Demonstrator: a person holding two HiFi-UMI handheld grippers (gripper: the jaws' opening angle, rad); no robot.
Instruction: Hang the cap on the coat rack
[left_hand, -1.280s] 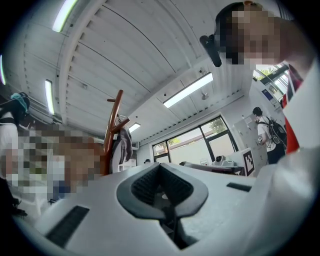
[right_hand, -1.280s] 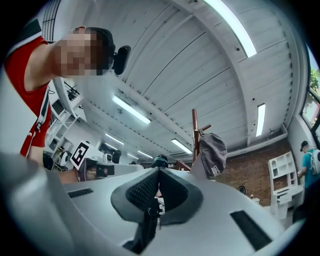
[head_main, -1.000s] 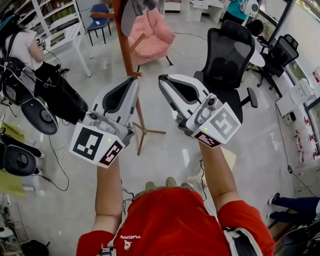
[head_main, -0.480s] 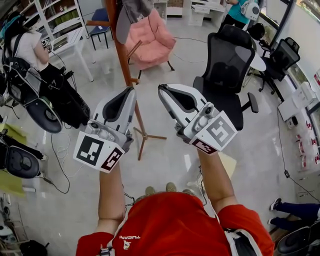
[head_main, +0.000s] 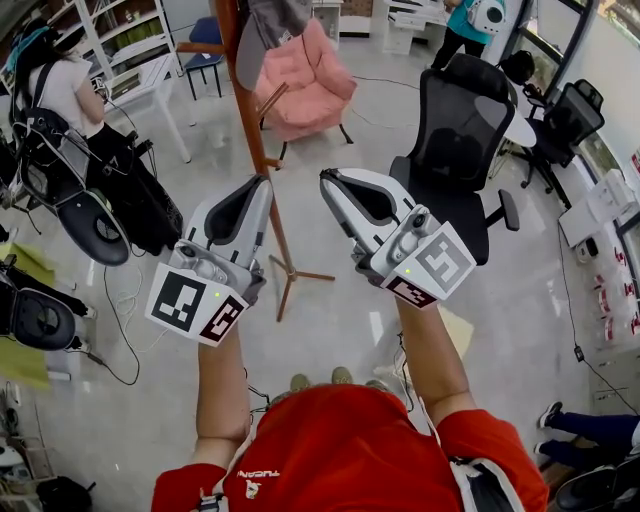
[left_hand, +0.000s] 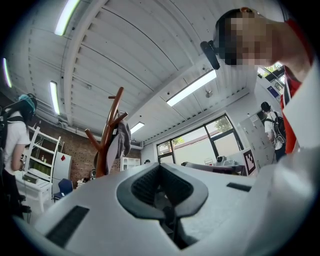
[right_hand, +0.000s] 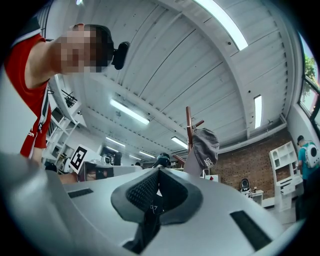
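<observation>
The left claw (head_main: 262, 180) is raised over the floor, its jaws pressed together with nothing between them. Just behind it stands the brown coat rack (head_main: 247, 100), and the grey cap (head_main: 268, 25) hangs from a peg near its top, apart from both claws. The right claw (head_main: 327, 178) is raised beside the left one, also closed and empty. A black office chair (head_main: 455, 110) stands behind it.
</observation>
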